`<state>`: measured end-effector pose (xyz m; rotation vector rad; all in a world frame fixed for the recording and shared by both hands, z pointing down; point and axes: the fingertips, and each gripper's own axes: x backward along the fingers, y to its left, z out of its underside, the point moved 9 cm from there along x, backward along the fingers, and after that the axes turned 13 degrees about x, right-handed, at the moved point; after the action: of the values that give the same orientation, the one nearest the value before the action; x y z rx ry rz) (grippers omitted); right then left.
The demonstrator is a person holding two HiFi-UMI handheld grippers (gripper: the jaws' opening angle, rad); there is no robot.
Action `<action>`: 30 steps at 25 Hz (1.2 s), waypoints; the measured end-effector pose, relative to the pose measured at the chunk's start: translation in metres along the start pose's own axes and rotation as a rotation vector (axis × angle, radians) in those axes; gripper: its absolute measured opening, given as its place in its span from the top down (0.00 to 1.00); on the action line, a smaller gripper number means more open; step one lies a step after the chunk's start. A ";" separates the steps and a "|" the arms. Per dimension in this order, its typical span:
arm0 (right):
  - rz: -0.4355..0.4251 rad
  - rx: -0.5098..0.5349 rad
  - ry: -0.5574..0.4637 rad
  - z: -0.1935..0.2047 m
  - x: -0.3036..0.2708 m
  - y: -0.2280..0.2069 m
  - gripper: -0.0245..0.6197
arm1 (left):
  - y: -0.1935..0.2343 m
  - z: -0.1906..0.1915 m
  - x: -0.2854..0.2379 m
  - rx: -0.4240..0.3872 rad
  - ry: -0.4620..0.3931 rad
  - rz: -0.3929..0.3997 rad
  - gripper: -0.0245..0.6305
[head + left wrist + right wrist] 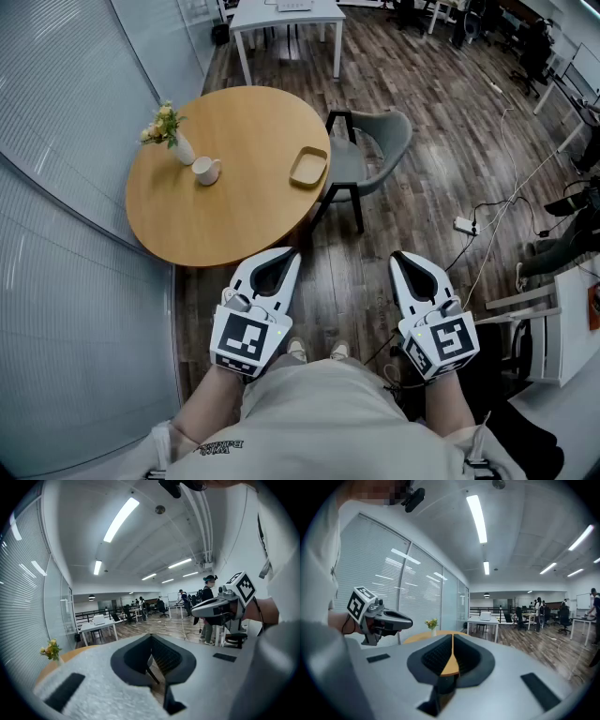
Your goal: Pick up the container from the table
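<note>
Fig.: approach stage, pick not yet begun. The container (308, 167), a shallow tan tray, lies at the table (234, 225) edge on the chair (370, 150) side. It is well apart from the cup (206, 171) and flower vase (178, 142) on the table's left part. L gripper (293, 253) and R gripper (398, 256) hang short of the table's near edge, both w/ jaws pressed together, nothing between. Best practice (est.): step up to the table, spread R jaws wide before reaching, pinch one rim wall, lift level.
</note>
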<state>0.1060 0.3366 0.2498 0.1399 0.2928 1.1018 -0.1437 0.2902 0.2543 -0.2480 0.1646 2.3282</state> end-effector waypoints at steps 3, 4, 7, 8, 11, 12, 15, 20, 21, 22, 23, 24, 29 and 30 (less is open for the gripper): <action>0.015 -0.010 -0.008 0.000 0.001 -0.001 0.91 | 0.000 0.000 0.000 -0.001 0.004 -0.001 0.93; 0.020 -0.012 -0.009 0.000 0.001 -0.002 0.91 | -0.001 0.000 -0.001 -0.003 0.006 0.000 0.93; 0.029 -0.013 -0.005 0.003 0.003 -0.005 0.91 | -0.004 -0.001 -0.003 -0.005 0.007 0.006 0.93; 0.029 -0.011 -0.004 0.004 0.003 -0.005 0.91 | -0.006 0.000 -0.004 -0.005 0.008 0.007 0.93; 0.025 -0.002 0.003 0.005 0.004 -0.005 0.91 | -0.008 -0.001 -0.003 -0.006 0.011 0.014 0.93; 0.023 0.000 0.006 0.005 0.004 -0.005 0.91 | -0.008 -0.001 -0.003 -0.006 0.011 0.015 0.93; 0.019 0.002 0.010 0.007 0.005 -0.005 0.91 | -0.010 -0.001 -0.004 -0.008 0.017 0.016 0.93; 0.021 -0.005 0.019 0.012 0.013 -0.012 0.91 | -0.019 -0.001 -0.007 -0.011 0.025 0.015 0.93; 0.020 -0.001 0.019 0.012 0.014 -0.013 0.91 | -0.020 -0.002 -0.008 -0.011 0.026 0.014 0.93; 0.019 0.005 0.018 0.012 0.016 -0.014 0.91 | -0.022 -0.002 -0.008 -0.010 0.027 0.014 0.93; 0.017 0.010 0.018 0.012 0.016 -0.015 0.91 | -0.023 -0.002 -0.008 -0.010 0.027 0.014 0.93; 0.016 0.013 0.019 0.013 0.017 -0.015 0.91 | -0.024 -0.001 -0.009 -0.010 0.028 0.013 0.93; 0.003 0.011 0.019 0.019 0.017 -0.018 0.91 | -0.028 0.000 -0.012 -0.011 0.030 0.003 0.93; 0.000 0.010 0.019 0.020 0.018 -0.020 0.91 | -0.030 0.000 -0.013 -0.012 0.031 0.000 0.93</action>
<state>0.1365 0.3442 0.2608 0.1382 0.3149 1.1022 -0.1131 0.3022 0.2557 -0.2904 0.1659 2.3272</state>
